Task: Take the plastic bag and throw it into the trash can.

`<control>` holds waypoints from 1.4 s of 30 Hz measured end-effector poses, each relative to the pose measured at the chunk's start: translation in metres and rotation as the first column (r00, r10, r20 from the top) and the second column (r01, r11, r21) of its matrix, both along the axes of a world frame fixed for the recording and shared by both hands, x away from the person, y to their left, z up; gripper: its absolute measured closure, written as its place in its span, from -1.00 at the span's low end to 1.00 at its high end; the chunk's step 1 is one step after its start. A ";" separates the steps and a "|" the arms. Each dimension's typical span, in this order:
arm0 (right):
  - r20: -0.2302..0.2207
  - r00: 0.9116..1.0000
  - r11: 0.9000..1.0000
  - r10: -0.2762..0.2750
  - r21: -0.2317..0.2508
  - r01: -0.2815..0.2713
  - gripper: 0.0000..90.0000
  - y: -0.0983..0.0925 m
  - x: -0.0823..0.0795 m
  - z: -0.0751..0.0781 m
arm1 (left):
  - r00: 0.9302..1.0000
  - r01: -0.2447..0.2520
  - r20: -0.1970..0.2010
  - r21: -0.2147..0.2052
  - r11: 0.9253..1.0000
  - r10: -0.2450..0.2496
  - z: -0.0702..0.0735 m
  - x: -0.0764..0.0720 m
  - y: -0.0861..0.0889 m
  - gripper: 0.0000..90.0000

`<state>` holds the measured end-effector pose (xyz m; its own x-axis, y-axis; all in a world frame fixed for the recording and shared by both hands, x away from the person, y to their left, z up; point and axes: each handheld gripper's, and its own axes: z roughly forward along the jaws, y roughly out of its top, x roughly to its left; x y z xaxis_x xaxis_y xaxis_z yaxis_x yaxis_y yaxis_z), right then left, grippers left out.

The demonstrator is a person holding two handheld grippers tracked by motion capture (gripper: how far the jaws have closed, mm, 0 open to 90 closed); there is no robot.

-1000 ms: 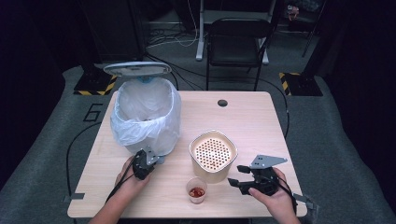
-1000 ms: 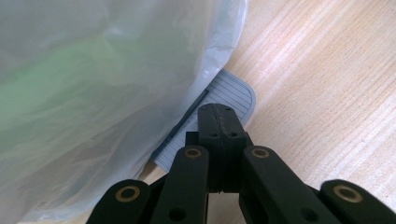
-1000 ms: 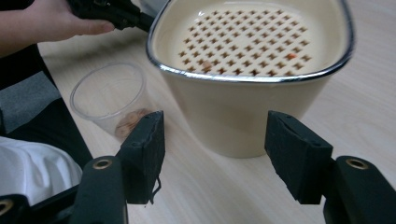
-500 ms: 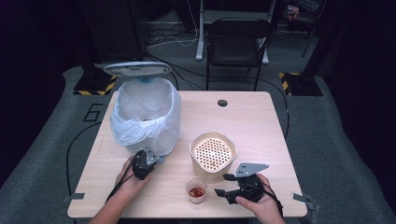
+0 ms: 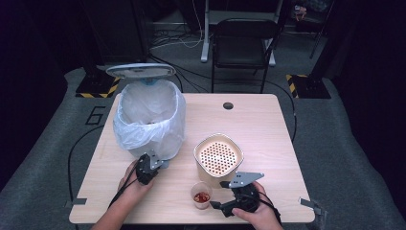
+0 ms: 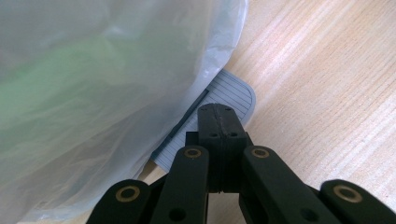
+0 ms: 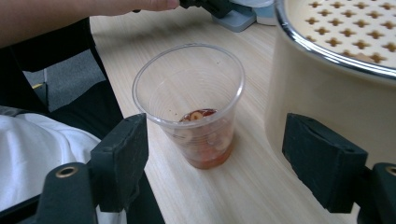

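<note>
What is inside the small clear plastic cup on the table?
The cup holds a little reddish food with liquid at the bottom; most of it is empty. What food it is cannot be told.

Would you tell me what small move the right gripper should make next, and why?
Probably ease forward, then close on the cup. The right gripper has just been opening; its jaws stand apart just short of the cup, while the shut left gripper presses the bin pedal.

Clear thin plastic cup [image 7: 189,105], glossy, ribbed low on the wall, red residue inside; cream basin [image 7: 327,88] smooth with a shiny metal rim and perforated insert. Table [image 5: 258,124] light wood grain, matt. Bin liner [image 6: 93,93] translucent crinkly plastic film (pedal [image 6: 219,100] grey ridged plastic); gripper pads [image 7: 119,158] matt black.
</note>
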<state>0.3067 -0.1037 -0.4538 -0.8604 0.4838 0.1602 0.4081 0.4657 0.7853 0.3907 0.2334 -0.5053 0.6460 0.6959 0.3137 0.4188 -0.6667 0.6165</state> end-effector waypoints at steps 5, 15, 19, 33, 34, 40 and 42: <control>0.006 1.000 1.000 0.013 -0.014 -0.013 -0.56 0.009 0.000 -0.002 | 1.000 0.003 -0.002 -0.008 1.000 -0.003 0.000 0.000 0.000 1.00; 0.018 1.000 0.999 0.023 -0.031 -0.023 -0.63 0.025 -0.001 -0.010 | 1.000 0.000 -0.001 -0.014 1.000 0.000 -0.001 0.000 0.000 1.00; 0.018 0.999 0.999 0.030 -0.036 -0.029 -0.64 0.032 0.000 -0.013 | 1.000 -0.001 -0.001 -0.016 1.000 0.001 -0.001 0.000 0.000 1.00; 0.035 0.999 0.998 0.002 -0.056 0.000 -0.66 0.050 0.001 -0.020 | 1.000 -0.005 -0.008 -0.012 1.000 0.005 0.000 0.000 0.000 1.00; 0.035 0.999 0.998 0.005 -0.057 -0.003 -0.66 0.051 0.002 -0.020 | 1.000 -0.006 -0.008 -0.012 1.000 0.005 0.000 0.000 0.000 1.00; 0.025 1.000 0.998 -0.003 -0.069 0.005 -0.64 0.056 0.002 -0.024 | 1.000 -0.005 -0.010 -0.012 1.000 0.004 0.000 0.000 0.000 1.00; 0.035 0.999 0.998 -0.015 -0.066 0.017 -0.61 0.057 0.002 -0.025 | 1.000 -0.003 -0.010 -0.011 1.000 0.003 0.000 0.000 0.000 1.00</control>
<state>0.3086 -0.0469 -0.4785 -0.8568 0.5064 0.0976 0.3891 0.5106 0.7667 0.3910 0.2336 -0.5051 0.6465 0.7015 0.3000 0.4269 -0.6585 0.6198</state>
